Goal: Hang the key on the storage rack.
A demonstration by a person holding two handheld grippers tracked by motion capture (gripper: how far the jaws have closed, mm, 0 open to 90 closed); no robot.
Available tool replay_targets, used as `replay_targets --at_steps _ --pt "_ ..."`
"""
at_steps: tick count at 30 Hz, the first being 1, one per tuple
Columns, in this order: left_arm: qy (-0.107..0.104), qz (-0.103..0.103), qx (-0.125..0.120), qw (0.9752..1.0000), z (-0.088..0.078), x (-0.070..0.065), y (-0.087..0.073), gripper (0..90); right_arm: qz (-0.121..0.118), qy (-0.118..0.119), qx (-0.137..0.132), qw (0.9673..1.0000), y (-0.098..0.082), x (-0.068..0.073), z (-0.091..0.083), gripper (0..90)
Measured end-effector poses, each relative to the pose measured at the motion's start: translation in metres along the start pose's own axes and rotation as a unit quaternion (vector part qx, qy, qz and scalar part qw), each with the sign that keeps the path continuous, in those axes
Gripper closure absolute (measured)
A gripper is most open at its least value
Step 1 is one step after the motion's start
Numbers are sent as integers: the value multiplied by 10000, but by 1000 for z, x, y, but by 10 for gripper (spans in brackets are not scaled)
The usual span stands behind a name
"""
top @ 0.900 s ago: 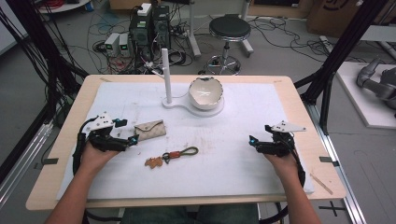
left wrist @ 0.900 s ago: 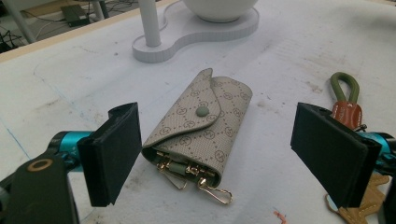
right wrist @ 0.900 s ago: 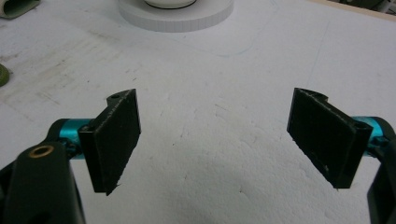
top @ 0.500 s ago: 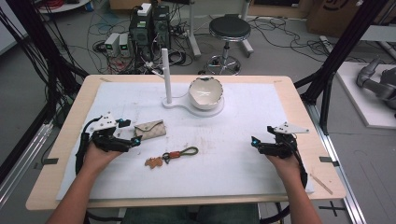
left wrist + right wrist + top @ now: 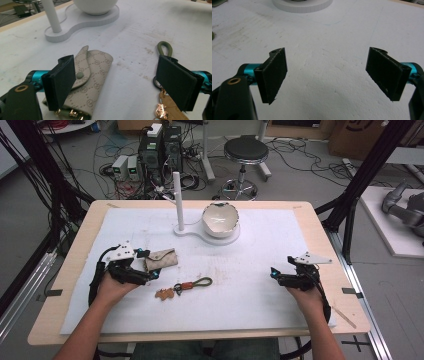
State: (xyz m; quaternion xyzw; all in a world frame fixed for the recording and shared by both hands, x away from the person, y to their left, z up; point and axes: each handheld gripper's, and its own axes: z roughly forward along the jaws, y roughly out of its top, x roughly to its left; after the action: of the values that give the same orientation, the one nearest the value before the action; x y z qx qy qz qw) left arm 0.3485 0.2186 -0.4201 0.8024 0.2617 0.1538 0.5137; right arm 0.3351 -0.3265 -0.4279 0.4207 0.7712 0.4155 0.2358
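Note:
A beige patterned key pouch [image 5: 161, 259] [image 5: 92, 80] lies on the white mat at the left. Beside it lies a keyring with an olive loop [image 5: 198, 283] [image 5: 165, 48] and a gold-brown charm [image 5: 164, 294] [image 5: 165, 110]. My left gripper [image 5: 152, 274] [image 5: 120, 85] rests low on the mat just behind both, jaws wide open, the pouch by one jaw and the keyring by the other, nothing pressed between them. My right gripper [image 5: 274, 274] [image 5: 332, 75] sits at the mat's right side, open over bare mat.
A white bowl [image 5: 220, 219] sits on a white base with an upright post [image 5: 176, 200] at the back middle of the mat. The wooden table edge [image 5: 200, 336] runs along the front. Cables, a stool and equipment stand on the floor behind.
Both hands have stayed nearly where they were; the left gripper has edged slightly toward the pouch. Pouch and keyring lie as before.

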Motion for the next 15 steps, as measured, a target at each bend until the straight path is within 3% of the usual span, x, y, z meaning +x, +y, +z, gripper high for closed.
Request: replay_targets --at_steps 8,15 --pt "-375 92 112 9992 21 -15 7 163 -16 -30 94 10000 -4 0 -2 176" --pt "-615 402 453 9963 43 -33 12 163 -73 -46 105 9999 -4 1 -3 176"
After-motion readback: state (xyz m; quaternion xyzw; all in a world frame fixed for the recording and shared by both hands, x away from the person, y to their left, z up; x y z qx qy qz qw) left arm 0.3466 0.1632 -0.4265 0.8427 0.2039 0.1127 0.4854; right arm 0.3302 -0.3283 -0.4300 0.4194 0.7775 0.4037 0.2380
